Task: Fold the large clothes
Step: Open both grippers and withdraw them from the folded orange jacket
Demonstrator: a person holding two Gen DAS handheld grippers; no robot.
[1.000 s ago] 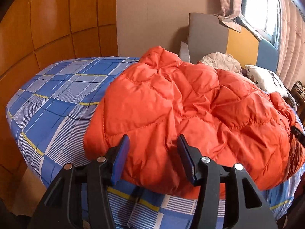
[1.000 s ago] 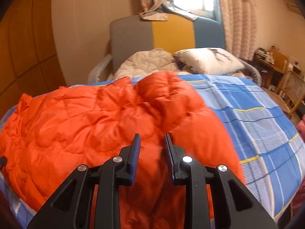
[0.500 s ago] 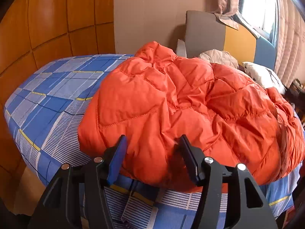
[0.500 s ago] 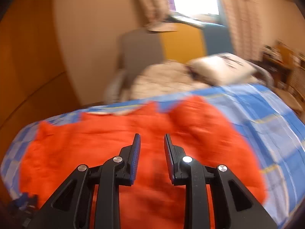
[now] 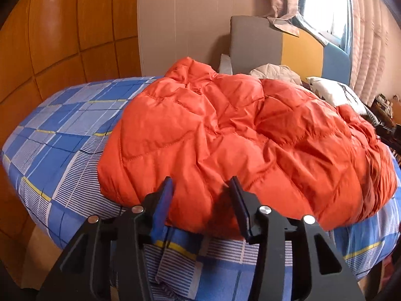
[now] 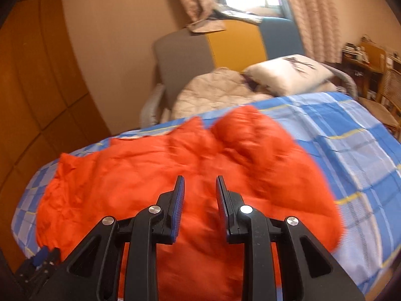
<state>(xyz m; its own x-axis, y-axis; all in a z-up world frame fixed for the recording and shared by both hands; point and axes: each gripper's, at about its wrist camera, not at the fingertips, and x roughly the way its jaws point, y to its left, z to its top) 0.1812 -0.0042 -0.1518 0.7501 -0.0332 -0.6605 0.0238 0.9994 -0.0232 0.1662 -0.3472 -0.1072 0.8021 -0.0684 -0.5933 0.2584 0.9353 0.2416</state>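
Since a second ago, you are holding your right gripper (image 6: 200, 184) higher and farther back over the orange down jacket (image 6: 175, 175), so more of the garment and bed is showing beneath it; your left gripper (image 5: 201, 190) is sitting a little closer to the jacket's near hem. Your right jaws are standing apart with nothing between them, hovering above the middle of the jacket, whose fabric is blurring in that view. Your left jaws are spread wide, released, with the puffy near edge of the jacket (image 5: 225, 135) bulging between the blue pads; whether the pads are touching it, you cannot tell. Around the jacket, the blue plaid bedsheet (image 5: 62, 130) is lying exposed on the left and along the bed's near edge. Beyond the jacket, a beige quilted garment (image 6: 213, 92) and a white pillow (image 6: 288, 72) are resting against the grey, yellow and blue headboard (image 5: 280, 45). Behind that, curtains (image 6: 308, 12) are framing a bright window.
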